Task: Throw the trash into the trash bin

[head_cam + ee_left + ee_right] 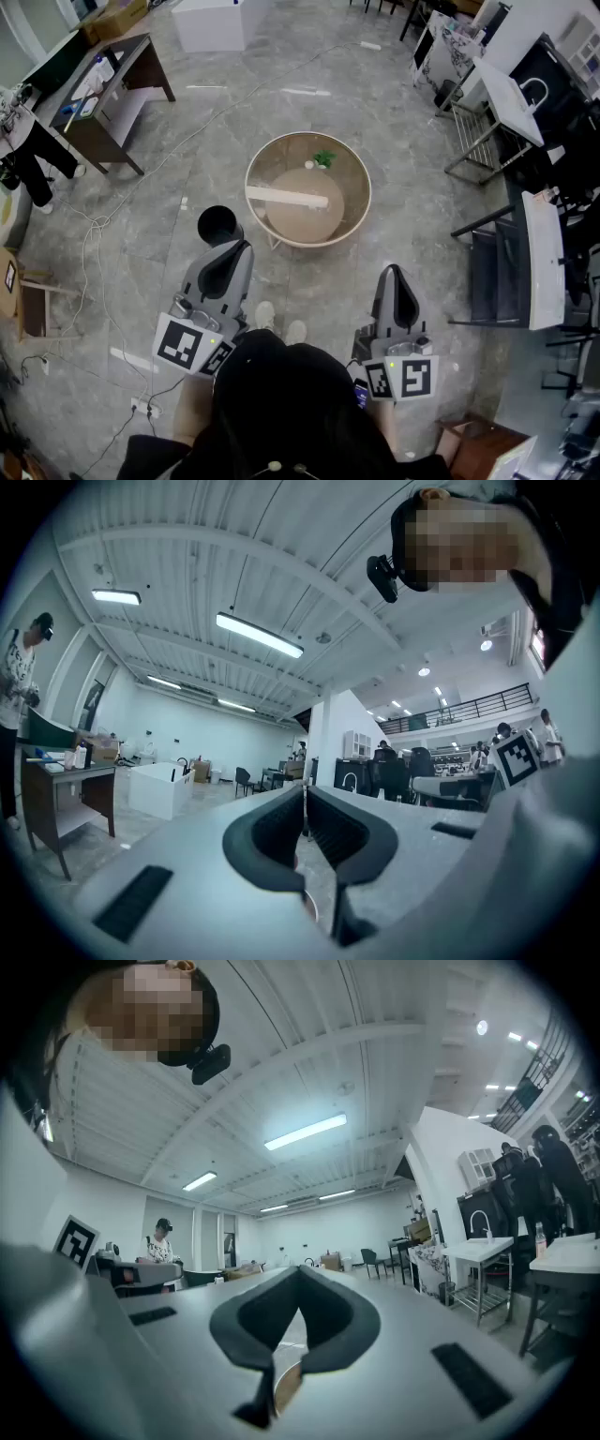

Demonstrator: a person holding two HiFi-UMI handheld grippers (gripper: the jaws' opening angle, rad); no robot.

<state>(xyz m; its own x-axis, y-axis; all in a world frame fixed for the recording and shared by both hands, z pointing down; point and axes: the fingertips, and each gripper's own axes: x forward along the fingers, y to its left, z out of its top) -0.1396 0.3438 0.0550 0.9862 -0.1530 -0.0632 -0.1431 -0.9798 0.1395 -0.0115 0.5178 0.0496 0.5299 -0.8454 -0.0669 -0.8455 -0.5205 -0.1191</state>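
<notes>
Left gripper (242, 247) and right gripper (392, 270), jaws pressed together, empty; green trash (323, 158) well ahead

the floor is seen steeply from high on the head, with the left gripper (241, 247) and right gripper (392, 272) close below. each gripper view is aimed level along its near jaws. the brown desk (127, 52) is also seen in the left gripper view.

Head view: the small green item (324, 158) and the pale round item (310, 164) on the round table (361, 202) are too small to identify. The black bin (216, 222) is overlapped at its lower edge by the left gripper (241, 247). The rear ends of that gripper and of the right gripper (391, 272) are hidden under the person's head (281, 394).
</notes>
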